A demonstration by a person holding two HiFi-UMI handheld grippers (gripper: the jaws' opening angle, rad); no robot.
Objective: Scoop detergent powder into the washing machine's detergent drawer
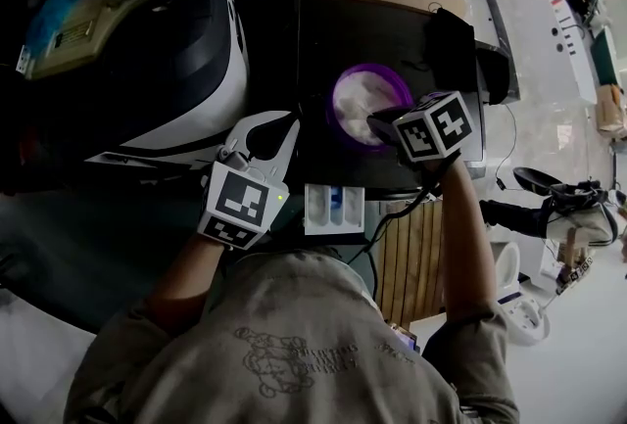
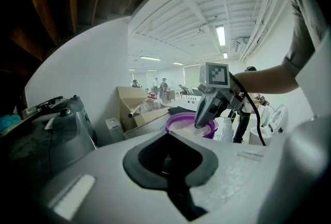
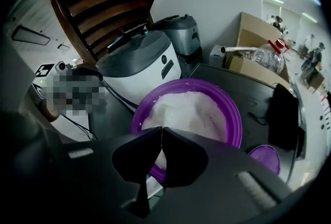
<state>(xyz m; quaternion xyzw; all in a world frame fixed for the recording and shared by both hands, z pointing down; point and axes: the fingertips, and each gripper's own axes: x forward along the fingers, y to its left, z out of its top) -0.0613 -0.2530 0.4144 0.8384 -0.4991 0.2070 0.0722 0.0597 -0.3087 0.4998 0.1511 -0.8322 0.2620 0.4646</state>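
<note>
Holding the right gripper (image 3: 162, 129) low over a purple bowl (image 3: 235, 119) heaped with white powder (image 3: 191, 109), jaws pressed together tip to tip, nothing visible between them. Holding the left gripper (image 2: 168, 135) off to the side, apart from the bowl, jaws likewise closed on nothing. Bowl on a dark top. White detergent drawer (image 1: 333, 209) open at the near edge of that top, between the two grippers. Small purple disc (image 3: 265, 160) flat beside the bowl.
</note>
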